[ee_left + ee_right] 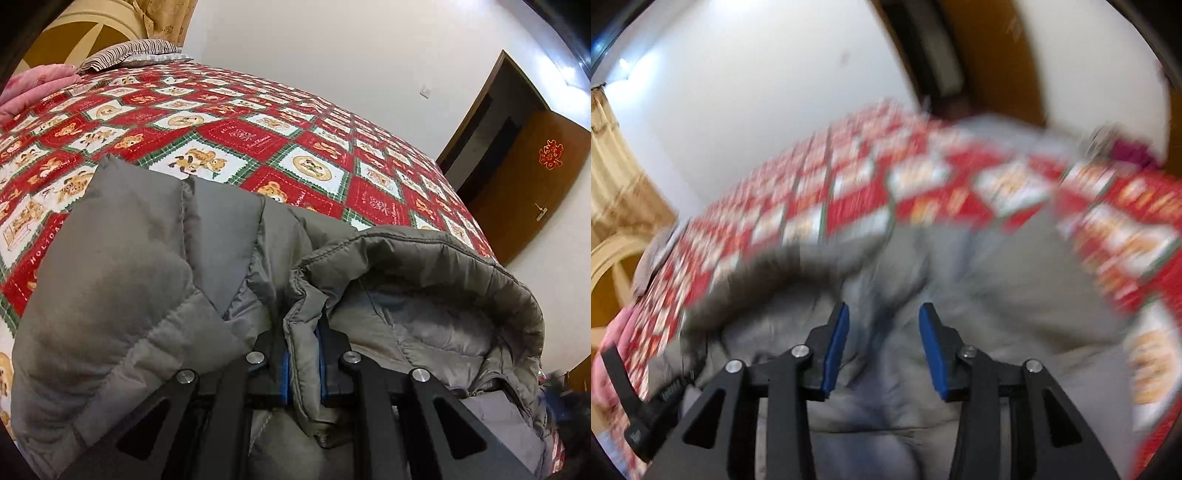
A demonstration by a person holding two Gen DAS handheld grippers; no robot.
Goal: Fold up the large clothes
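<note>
Your grey puffer jacket lies bunched at the near edge of the bed, on the red patchwork bedspread with its teddy-bear squares; most of the spread beyond it is bare. Your left gripper is clamped on a fold of the jacket's edge, blue pads pressing the fabric from both sides, just beside the open hood. Your right gripper stands with jaws apart above the grey fabric; nothing sits between its pads, though that view is heavily blurred. Judged from this, you are early in the fold: the jacket is rumpled, hood gaping, a quilted panel flopped over on the left, no flat layers or squared edges visible. Sleeves cannot be made out. Still ahead, likely: spread it flat, bring in the sides, tuck the hood, fold it over.
</note>
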